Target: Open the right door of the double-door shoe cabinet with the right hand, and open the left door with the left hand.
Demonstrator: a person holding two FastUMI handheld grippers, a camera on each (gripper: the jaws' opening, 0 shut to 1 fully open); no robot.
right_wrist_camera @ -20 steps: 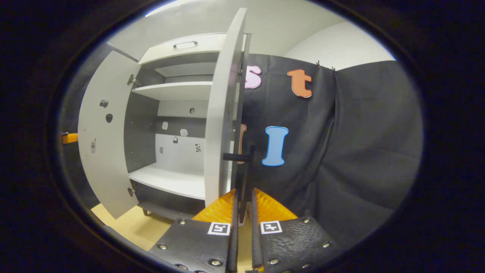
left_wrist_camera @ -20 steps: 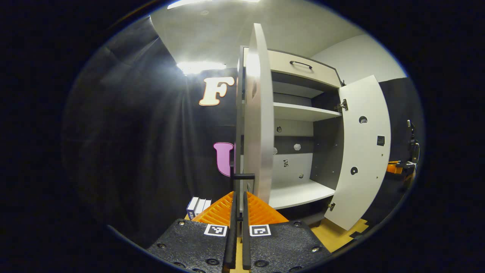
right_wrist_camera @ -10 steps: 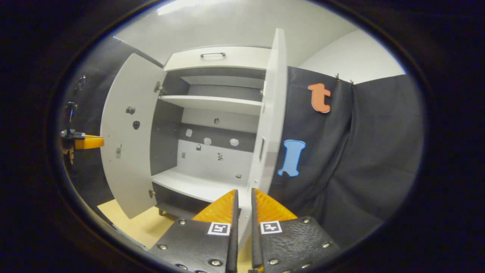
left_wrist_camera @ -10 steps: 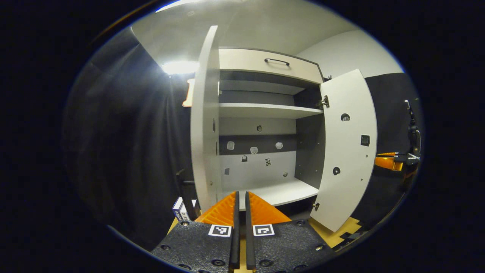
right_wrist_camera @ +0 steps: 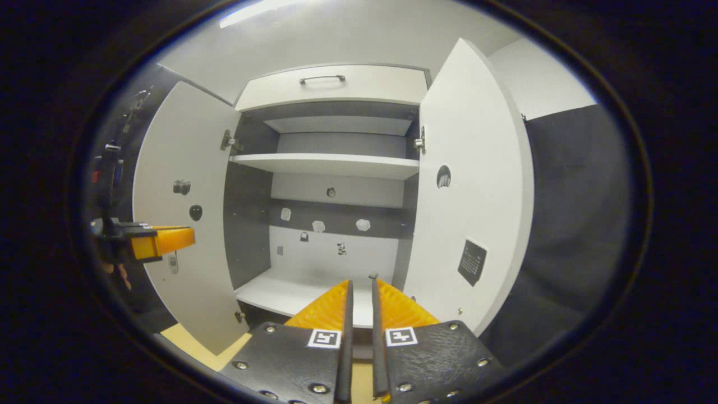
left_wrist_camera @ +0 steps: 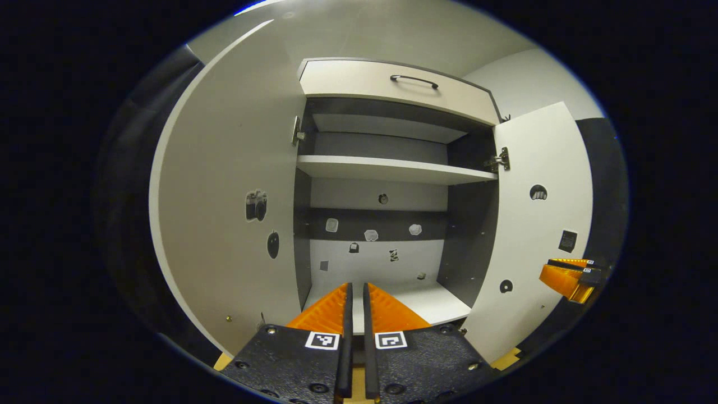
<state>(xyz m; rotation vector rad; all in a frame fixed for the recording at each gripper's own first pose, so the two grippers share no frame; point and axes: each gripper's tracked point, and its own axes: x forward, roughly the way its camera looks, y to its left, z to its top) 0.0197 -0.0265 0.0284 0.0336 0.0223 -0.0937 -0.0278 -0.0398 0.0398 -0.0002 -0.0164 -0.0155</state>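
Both doors of the shoe cabinet (right_wrist_camera: 331,163) stood swung wide: the left door (left_wrist_camera: 224,219) and the right door (right_wrist_camera: 471,191). The left gripper (left_wrist_camera: 354,297) and right gripper (right_wrist_camera: 359,292) were pressed nearly together, pinching nothing. The task appeared complete; withdrawing straight back would avoid nudging either door. Bare shelves, small stickers, possibly a wooden floor (right_wrist_camera: 196,342).

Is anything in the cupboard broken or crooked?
Nothing stands out. Both doors, the left door and the right door, hang wide open and straight on their hinges. The shelf sits level, and the drawer above is shut.
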